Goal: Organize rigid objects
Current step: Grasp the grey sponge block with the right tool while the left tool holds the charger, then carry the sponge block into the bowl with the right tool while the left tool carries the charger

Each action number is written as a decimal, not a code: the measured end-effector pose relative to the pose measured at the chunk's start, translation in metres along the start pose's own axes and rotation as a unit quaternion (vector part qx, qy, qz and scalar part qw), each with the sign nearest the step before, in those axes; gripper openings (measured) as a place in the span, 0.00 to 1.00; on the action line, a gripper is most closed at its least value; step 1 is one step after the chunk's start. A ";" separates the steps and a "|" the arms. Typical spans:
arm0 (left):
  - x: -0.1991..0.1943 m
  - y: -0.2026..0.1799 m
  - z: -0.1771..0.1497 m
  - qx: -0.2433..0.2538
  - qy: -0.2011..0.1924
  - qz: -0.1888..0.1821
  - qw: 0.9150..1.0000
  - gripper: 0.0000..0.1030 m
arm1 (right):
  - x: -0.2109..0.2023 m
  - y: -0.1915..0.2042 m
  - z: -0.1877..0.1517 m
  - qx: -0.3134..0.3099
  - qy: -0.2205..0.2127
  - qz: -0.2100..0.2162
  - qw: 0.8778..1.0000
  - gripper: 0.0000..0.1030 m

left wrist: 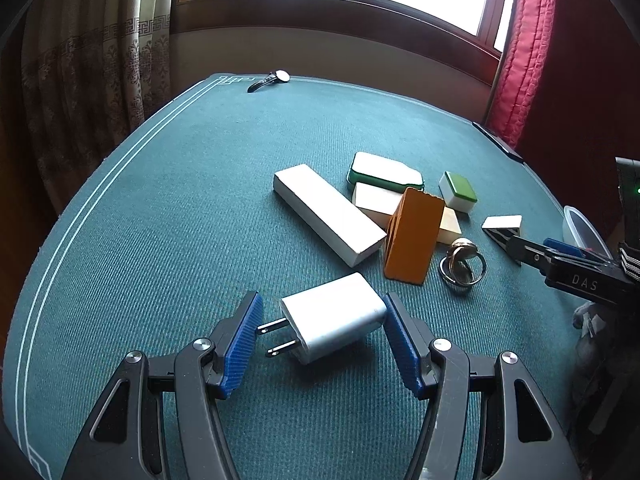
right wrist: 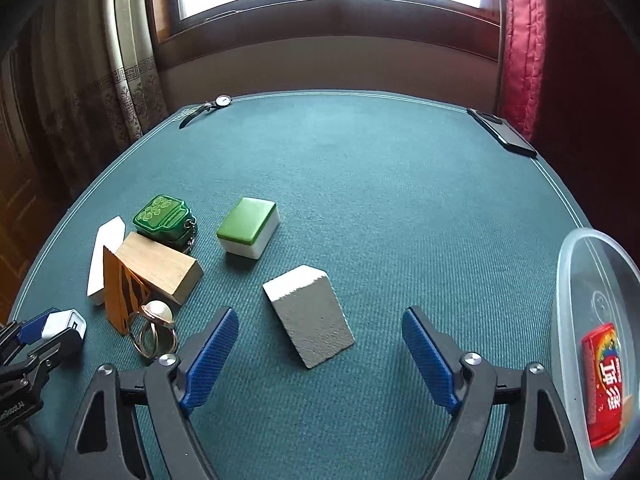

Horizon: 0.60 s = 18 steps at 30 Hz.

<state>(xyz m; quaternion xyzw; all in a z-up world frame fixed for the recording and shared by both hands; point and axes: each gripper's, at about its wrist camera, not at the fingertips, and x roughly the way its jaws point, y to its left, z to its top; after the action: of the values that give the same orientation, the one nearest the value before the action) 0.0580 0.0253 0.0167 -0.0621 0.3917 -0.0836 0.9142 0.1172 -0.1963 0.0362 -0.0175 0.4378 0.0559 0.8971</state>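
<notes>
Left wrist cam: my left claw (left wrist: 322, 338) is clamped on the white charger (left wrist: 334, 318), one pad against its prongs, the other against its far end; it looks lifted a bit off the green table (left wrist: 180, 200), w/ a shadow under it. Just beyond: long white block (left wrist: 328, 214), an orange wedge (left wrist: 412, 236) standing upright, a wood block (left wrist: 380, 202) behind it w/ a green-rimmed case (left wrist: 384, 172) partly on top. Pearl ring (left wrist: 462, 266) lies just right of the wedge; green-topped tile (left wrist: 458, 192) and small white wedge (left wrist: 502, 223) further right. Watch (left wrist: 270, 79) sits at the far edge.

Right wrist cam: my right claw (right wrist: 320, 348) is apart, pads well clear of the white wedge (right wrist: 310, 316) lying between them on the table. Nothing blocks it; the green tile (right wrist: 248, 226) is near, behind-left. Clear tub (right wrist: 576, 264) at right holds a red packet (right wrist: 606, 380). Phone (right wrist: 502, 132) lies at the far right edge.
</notes>
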 end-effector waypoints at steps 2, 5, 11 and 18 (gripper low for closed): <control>0.000 0.000 0.000 0.000 0.000 -0.001 1.000 0.60 | 0.007 0.002 0.003 -0.005 0.008 0.006 1.000 0.68; 0.000 -0.001 -0.001 -0.001 0.000 -0.002 1.000 0.60 | 0.011 0.003 0.005 -0.012 0.009 0.002 1.000 0.57; 0.000 -0.003 0.000 0.002 0.002 -0.008 1.000 0.60 | 0.002 0.004 -0.004 -0.027 0.003 -0.001 1.000 0.33; -0.001 -0.008 -0.001 0.007 0.003 -0.013 1.000 0.60 | -0.018 -0.014 -0.017 -0.001 0.001 0.009 1.000 0.32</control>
<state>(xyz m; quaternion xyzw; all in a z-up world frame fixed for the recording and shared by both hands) 0.0559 0.0171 0.0177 -0.0607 0.3927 -0.0979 0.9124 0.0945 -0.2136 0.0397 -0.0145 0.4387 0.0641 0.8962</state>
